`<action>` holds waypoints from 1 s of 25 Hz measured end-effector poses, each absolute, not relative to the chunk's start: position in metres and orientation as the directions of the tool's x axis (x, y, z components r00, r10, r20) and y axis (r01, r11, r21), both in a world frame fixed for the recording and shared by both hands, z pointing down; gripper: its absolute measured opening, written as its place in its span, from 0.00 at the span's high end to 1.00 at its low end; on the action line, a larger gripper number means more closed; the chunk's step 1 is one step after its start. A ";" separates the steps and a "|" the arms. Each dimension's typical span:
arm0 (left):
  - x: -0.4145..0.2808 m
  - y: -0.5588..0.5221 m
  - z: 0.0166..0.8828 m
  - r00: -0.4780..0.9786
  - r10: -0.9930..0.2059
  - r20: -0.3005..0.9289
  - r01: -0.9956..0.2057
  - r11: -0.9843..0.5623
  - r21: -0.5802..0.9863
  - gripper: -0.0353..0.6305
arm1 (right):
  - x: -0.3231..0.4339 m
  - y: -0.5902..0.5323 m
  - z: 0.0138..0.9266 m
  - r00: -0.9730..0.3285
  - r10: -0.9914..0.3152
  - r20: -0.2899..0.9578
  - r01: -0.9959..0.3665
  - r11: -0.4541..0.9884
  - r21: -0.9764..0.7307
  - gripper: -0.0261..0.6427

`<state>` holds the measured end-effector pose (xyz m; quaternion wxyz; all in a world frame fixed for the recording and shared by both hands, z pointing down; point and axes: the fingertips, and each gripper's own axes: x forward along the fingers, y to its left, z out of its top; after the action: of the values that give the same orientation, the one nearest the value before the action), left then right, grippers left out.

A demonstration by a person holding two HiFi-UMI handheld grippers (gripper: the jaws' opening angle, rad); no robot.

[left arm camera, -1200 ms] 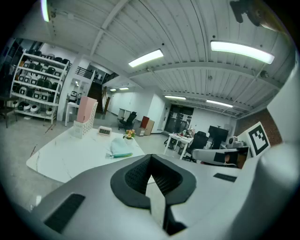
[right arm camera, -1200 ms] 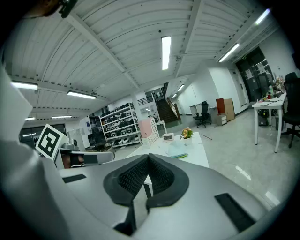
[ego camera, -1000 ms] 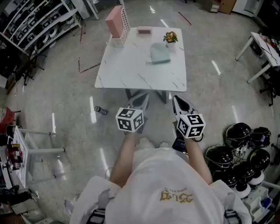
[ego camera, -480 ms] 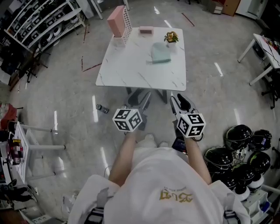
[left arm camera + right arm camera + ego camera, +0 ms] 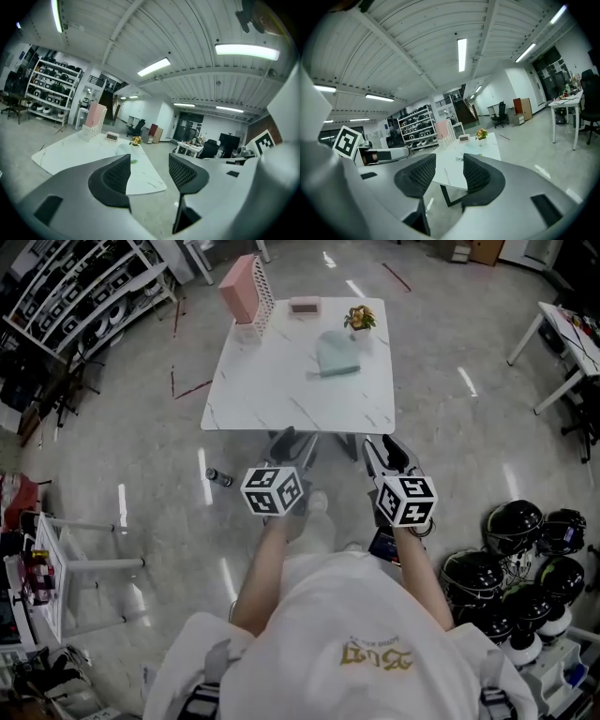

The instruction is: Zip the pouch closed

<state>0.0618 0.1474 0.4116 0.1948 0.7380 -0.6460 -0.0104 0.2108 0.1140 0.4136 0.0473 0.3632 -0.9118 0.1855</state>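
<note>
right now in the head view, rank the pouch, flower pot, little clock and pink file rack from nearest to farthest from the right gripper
From the right gripper:
1. pouch, right of middle on the table
2. flower pot, far right corner
3. clock, far edge, middle
4. file rack, far left corner

My left gripper (image 5: 149, 169) and right gripper (image 5: 446, 172) were both closed a second ago. Their jaws have just been opening and now stand wide apart, nothing between them. One shoe (image 5: 316, 503) has stepped farther toward the table (image 5: 281, 395).
</note>
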 end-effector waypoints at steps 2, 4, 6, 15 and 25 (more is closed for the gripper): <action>0.062 0.140 0.416 0.182 -0.950 0.255 -0.952 -0.106 0.286 0.58 | 0.211 0.107 0.416 -0.721 -0.655 0.227 -0.692 0.656 -0.302 0.69; 0.061 0.130 0.421 0.195 -0.944 0.267 -0.953 -0.119 0.277 0.59 | 0.212 0.097 0.420 -0.707 -0.667 0.235 -0.706 0.641 -0.302 0.69; 0.055 0.118 0.426 0.210 -0.940 0.271 -0.949 -0.128 0.289 0.59 | 0.209 0.086 0.424 -0.693 -0.678 0.246 -0.719 0.626 -0.301 0.69; -0.021 0.025 0.446 0.259 -0.919 0.298 -0.941 -0.172 0.290 0.61 | 0.145 0.002 0.447 -0.632 -0.710 0.311 -0.775 0.567 -0.279 0.69; -0.095 -0.073 0.482 0.374 -0.845 0.383 -0.909 -0.251 0.333 0.62 | 0.061 -0.068 0.482 -0.558 -0.715 0.421 -0.829 0.493 -0.263 0.69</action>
<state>-0.0947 -0.0730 0.4819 0.2557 0.7884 -0.5559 0.0628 0.0606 -0.0678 0.4819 0.1290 0.4520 -0.8542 0.2224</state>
